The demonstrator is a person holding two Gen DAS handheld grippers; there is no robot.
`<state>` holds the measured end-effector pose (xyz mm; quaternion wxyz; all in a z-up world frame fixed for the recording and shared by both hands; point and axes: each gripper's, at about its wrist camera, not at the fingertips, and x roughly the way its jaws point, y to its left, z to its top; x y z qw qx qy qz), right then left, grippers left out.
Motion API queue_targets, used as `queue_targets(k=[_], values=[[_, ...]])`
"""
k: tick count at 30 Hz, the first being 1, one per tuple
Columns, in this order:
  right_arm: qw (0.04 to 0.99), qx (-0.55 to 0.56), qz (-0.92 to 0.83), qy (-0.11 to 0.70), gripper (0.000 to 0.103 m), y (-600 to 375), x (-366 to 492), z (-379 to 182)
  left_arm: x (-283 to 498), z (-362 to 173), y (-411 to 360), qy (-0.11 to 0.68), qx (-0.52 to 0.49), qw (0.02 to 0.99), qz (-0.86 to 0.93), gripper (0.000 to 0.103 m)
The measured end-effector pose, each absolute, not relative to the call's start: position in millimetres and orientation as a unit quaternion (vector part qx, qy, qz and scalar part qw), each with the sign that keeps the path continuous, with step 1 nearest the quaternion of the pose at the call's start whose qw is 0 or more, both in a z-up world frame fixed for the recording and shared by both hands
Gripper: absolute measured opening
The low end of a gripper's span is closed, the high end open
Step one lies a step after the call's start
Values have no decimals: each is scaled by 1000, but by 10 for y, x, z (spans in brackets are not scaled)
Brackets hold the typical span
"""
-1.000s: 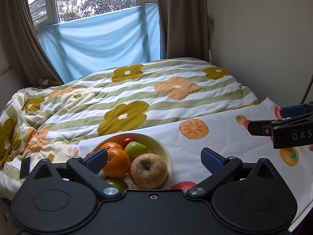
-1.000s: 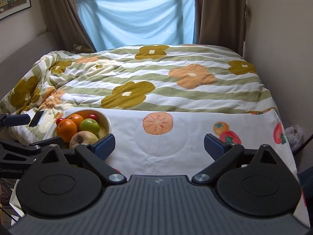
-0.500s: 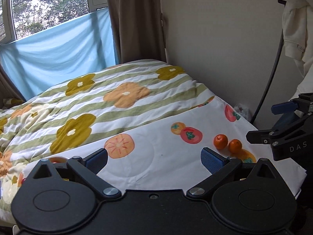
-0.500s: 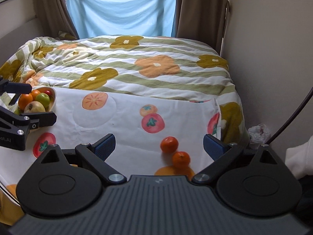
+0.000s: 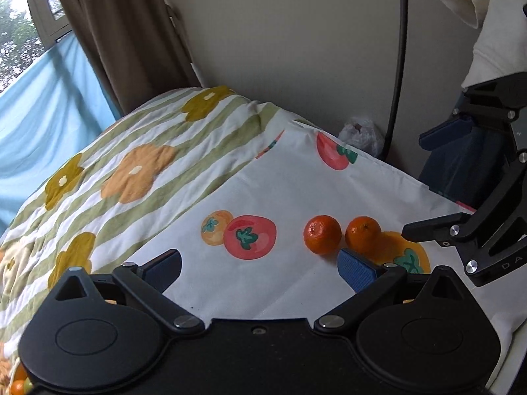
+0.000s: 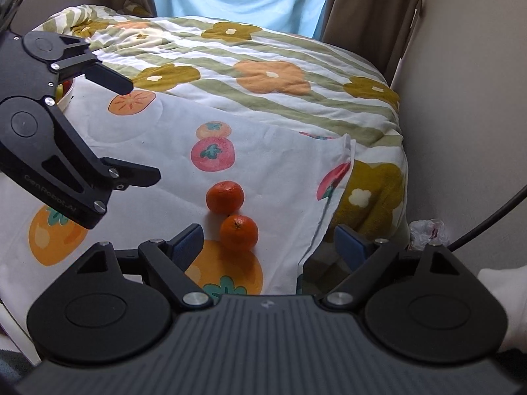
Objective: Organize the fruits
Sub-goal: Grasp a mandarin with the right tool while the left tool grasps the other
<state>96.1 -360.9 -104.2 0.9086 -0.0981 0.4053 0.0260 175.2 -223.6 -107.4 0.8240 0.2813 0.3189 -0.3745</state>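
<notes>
Two tangerines lie side by side on the white fruit-print cloth [image 5: 290, 191] near the bed's right corner. In the left wrist view the left one [image 5: 322, 234] and the right one [image 5: 363, 233] sit just beyond my right fingertip. In the right wrist view the far tangerine [image 6: 225, 197] and the near one [image 6: 238, 232] lie between my fingers. My left gripper [image 5: 260, 266] is open and empty; it also shows in the right wrist view [image 6: 131, 131]. My right gripper [image 6: 270, 247] is open and empty, just short of the near tangerine.
The fruit bowl [image 6: 67, 93] is mostly hidden behind the left gripper at the far left. A striped flowered quilt [image 6: 263, 65] covers the bed. The wall, a black cable [image 5: 397, 65] and a crumpled bag [image 6: 426, 232] lie right of the bed edge.
Both grippers have swung right, away from the fruit bowl, and moved closer to the two tangerines. Both stay open.
</notes>
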Motion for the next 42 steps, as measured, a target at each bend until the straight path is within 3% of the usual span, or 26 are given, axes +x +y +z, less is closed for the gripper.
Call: queue_targets(k=[10, 25, 29, 32, 42], values=[[896, -116, 85, 421, 81, -3682, 1186, -1341, 1973, -1477, -2609, 317, 354, 759, -445, 92], [877, -132, 141, 440, 66, -3717, 1361, -1469, 2159, -1483, -2834, 320, 349, 719, -508, 70], [874, -128, 148, 445, 62, -3703, 1414, -1508, 2151, -1486, -2832, 319, 352, 716, -511, 69], [867, -122, 164, 454, 52, -3678, 1448, -1542, 2168, -1489, -2840, 323, 351, 713, -514, 68], [869, -139, 157, 448, 51, -3662, 1403, -1515, 2144, -1525, -2860, 323, 363, 705, -517, 65]])
